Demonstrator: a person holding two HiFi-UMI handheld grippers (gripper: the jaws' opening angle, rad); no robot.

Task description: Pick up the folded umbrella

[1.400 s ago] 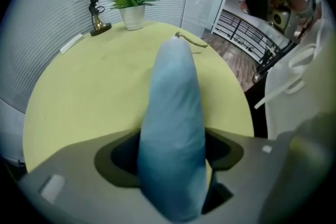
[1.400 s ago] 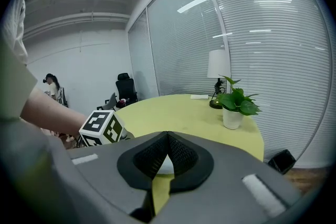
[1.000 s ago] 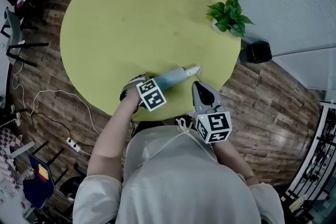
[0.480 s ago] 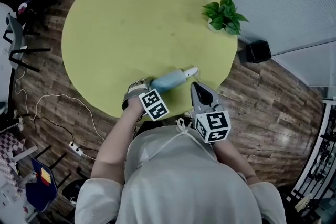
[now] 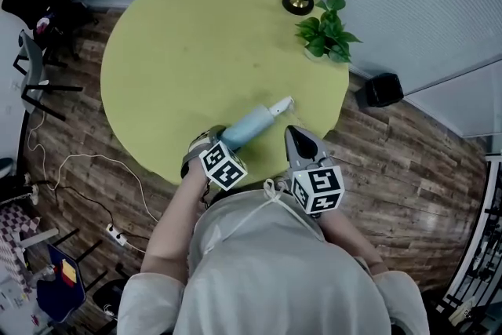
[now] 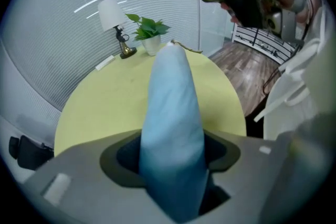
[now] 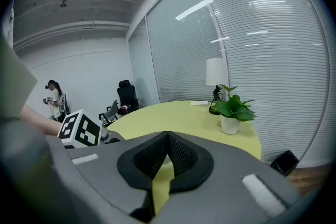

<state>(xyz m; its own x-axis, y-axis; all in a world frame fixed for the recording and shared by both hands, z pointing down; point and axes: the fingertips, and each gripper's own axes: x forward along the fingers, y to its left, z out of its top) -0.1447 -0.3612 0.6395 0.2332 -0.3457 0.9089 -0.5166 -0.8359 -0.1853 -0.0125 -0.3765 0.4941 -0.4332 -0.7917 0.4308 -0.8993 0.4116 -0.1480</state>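
So the left gripper (image 5: 225, 140) is clamped on the fat end of the light-blue folded fabric umbrella (image 5: 252, 123). In the left gripper view the umbrella (image 6: 170, 107) fills the gap between the jaws and the pads press into the cloth on both sides, so that's a proper grip. The right gripper (image 5: 291, 131) hangs just off the near rim of the round yellow-green table (image 5: 196, 51), with its jaws closed tip to tip on nothing, and I don't think it's needed here. I'd say we're in the lift itself: the grab is done and the umbrella sits over the near part of the table, close to the rim. I honestly can't tell whether the free end has cleared the tabletop yet. Its long axis runs on a diagonal, from the gripped end by the near rim up towards the table's far-right side. The slim pale end with a thin cord on it leads, lined up pretty much with the way the left gripper points. The next move, I reckon, is a steady raise straight up from the table. The grip has to stay firm, since the hold is at one end and the long free end will want to droop or swing.
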